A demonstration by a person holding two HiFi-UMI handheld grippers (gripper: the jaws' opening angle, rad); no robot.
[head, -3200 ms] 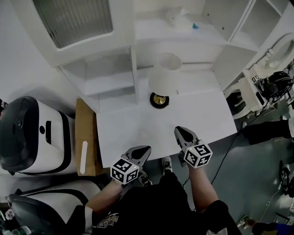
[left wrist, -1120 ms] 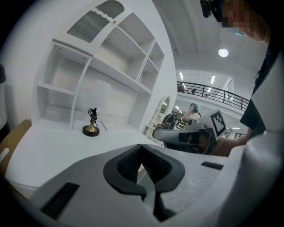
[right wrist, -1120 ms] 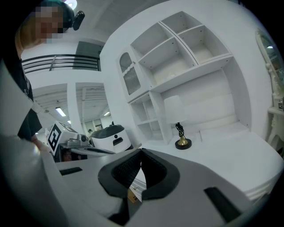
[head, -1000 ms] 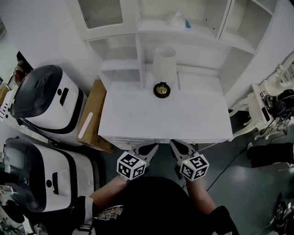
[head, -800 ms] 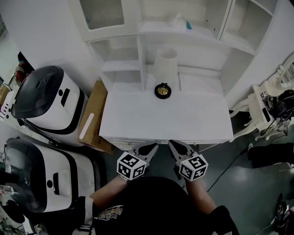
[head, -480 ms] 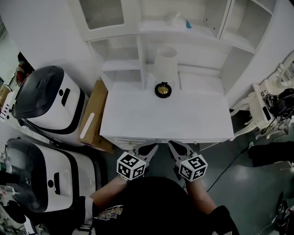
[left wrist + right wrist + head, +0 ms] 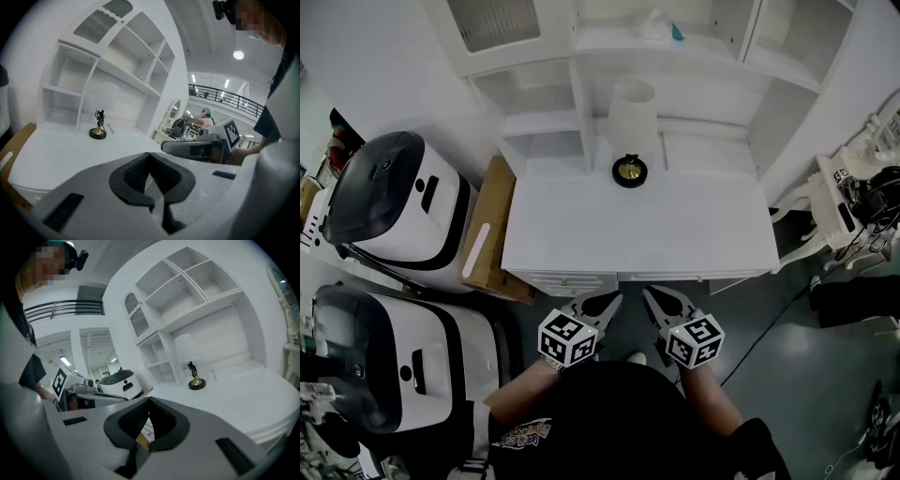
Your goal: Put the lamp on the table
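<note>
Both jaws of left gripper [image 7: 612,298]: together, empty, off table [image 7: 581,234] near edge.
Lamp [image 7: 631,131]: upright, mid far edge; placing looks done.
Right gripper [image 7: 649,293]: closed, empty, beside left; likely idle, nothing to carry.

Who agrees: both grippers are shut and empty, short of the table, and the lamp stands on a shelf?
Not quite. The lamp stands on the table itself, at its back; the head view shows it. The left gripper and right gripper are indeed shut, empty and short of the table.
</note>
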